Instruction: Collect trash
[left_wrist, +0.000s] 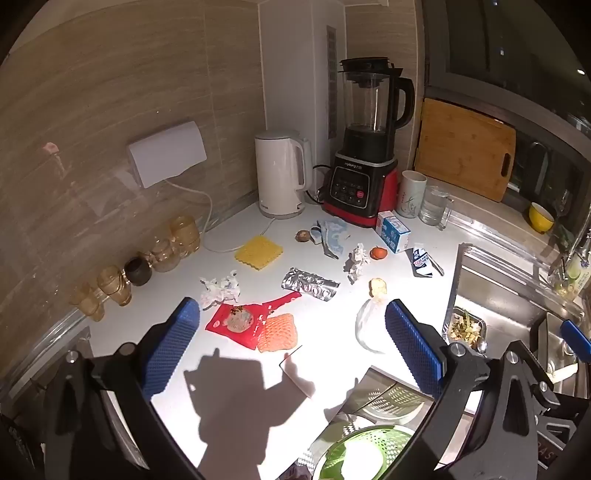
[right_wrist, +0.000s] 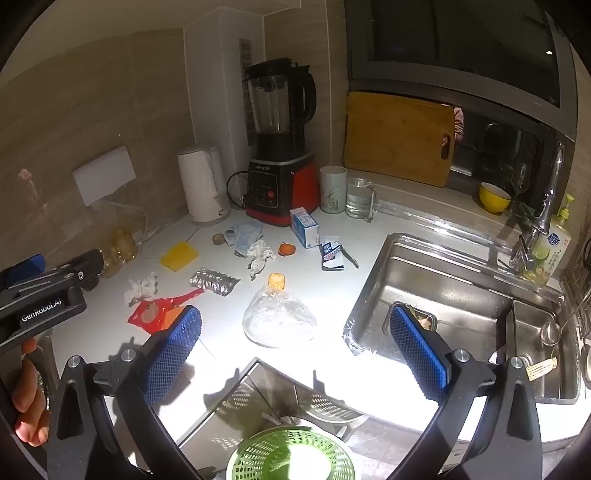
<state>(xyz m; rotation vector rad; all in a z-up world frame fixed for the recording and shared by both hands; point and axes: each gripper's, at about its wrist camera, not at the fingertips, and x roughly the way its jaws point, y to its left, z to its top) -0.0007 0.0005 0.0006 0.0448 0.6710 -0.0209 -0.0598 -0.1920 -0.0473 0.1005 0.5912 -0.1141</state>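
Note:
Trash lies scattered on the white counter (left_wrist: 332, 365): a red snack wrapper (left_wrist: 243, 321), orange foam net (left_wrist: 277, 332), silver blister pack (left_wrist: 310, 285), crumpled tissues (left_wrist: 221, 288), a clear plastic bag (right_wrist: 279, 316), a blue-white milk carton (right_wrist: 304, 227) and a torn blue wrapper (left_wrist: 332, 234). A green perforated basket (right_wrist: 291, 456) sits below the counter's front edge. My left gripper (left_wrist: 291, 339) is open and empty above the wrapper and foam net. My right gripper (right_wrist: 295, 343) is open and empty above the bag, near the counter's front.
A white kettle (left_wrist: 280, 173), red-black blender (left_wrist: 364, 147), mug (left_wrist: 412, 194) and glass (left_wrist: 434, 206) stand at the back. A cutting board (left_wrist: 463, 153) leans behind. A steel sink (right_wrist: 461, 306) lies right. Jars (left_wrist: 122, 273) line the left wall.

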